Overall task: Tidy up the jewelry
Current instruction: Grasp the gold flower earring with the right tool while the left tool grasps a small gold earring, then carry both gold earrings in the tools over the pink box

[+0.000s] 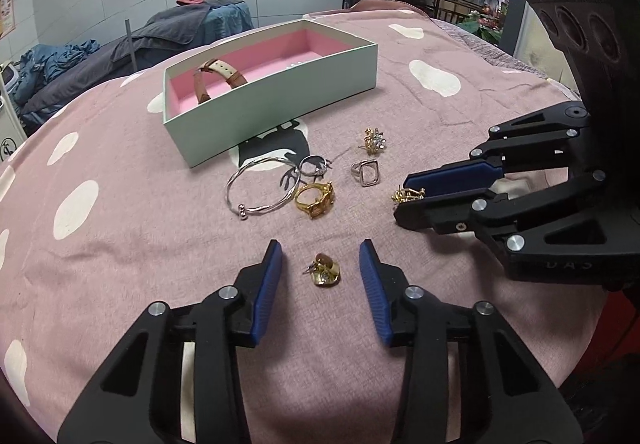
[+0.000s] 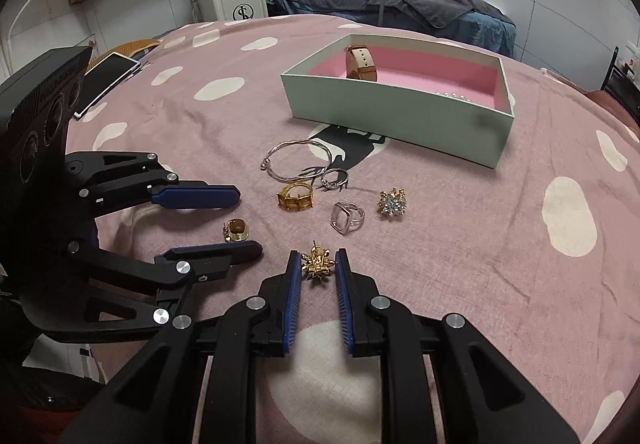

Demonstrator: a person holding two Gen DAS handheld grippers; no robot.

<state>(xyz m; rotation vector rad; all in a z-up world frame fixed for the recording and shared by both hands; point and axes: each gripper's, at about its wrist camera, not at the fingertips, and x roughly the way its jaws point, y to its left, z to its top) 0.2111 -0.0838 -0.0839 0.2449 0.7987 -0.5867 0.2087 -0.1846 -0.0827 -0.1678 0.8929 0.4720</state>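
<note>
Left claw [image 1: 320, 264] spread wide, straddling gold stone ring [image 1: 325, 271] on bed [image 1: 120, 244]; right claw [image 2: 318, 264] narrowed around gold brooch [image 2: 317, 265], contact unclear. Both likely bound for box [image 2: 400, 116].

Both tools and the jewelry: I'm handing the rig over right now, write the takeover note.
Left tool: open, straddling the gold ring with brown stone on the pink cloth.
Right tool: nearly closed around the gold insect brooch; grip unconfirmed.
Done: watch and some pearls lie in the box.
Left on the cloth: silver bangle, small silver ring, gold ring, square silver ring, snowflake brooch.
</note>
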